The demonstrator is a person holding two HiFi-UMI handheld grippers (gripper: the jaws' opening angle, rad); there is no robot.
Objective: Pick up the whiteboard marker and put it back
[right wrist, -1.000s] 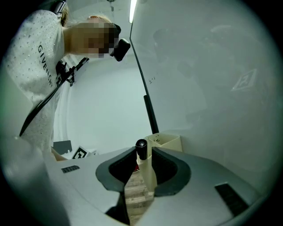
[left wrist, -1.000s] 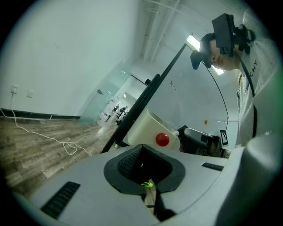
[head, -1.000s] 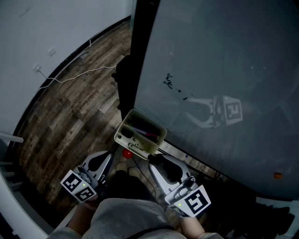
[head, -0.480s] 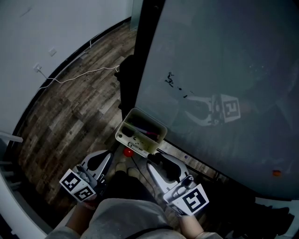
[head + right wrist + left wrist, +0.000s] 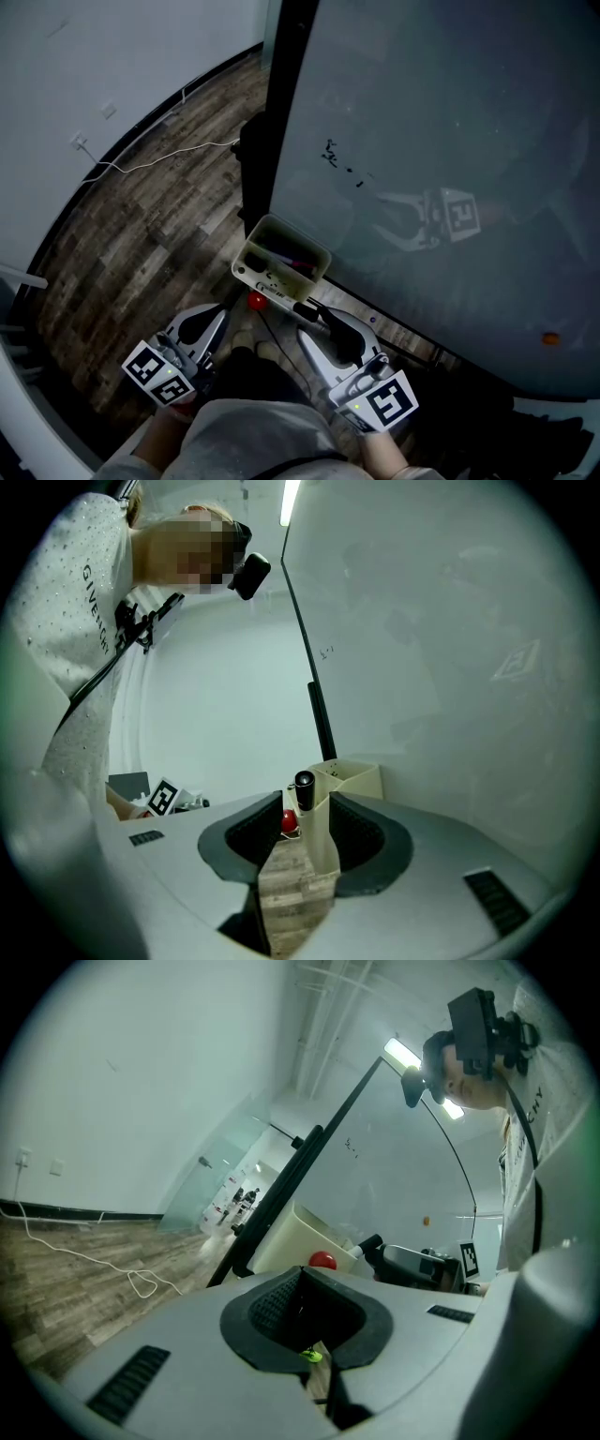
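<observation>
The whiteboard marker (image 5: 306, 308) is a black-capped pen with its end (image 5: 304, 783) towards me, resting at the near edge of the cream tray (image 5: 249, 251) fixed under the whiteboard (image 5: 450, 112). My right gripper (image 5: 315, 322) is level and straddles the marker. Its jaws have just been opening, and a gap shows on each side of the marker (image 5: 371, 1244), so neither pad presses on it. My left gripper (image 5: 216, 317) hangs lower left of the tray (image 5: 362, 778), shut with nothing in it. Pens lie inside the tray.
A red round thing (image 5: 255, 302) sits just below the tray's near corner. The board's dark post (image 5: 281, 103) rises left of the tray. A white cable (image 5: 150, 161) trails over the wooden floor (image 5: 141, 225). Small scribbles (image 5: 339, 161) mark the board.
The right gripper's jaws have spread apart and no longer pinch the marker, which now rests at the tray's edge. The left gripper has stayed where it was.
</observation>
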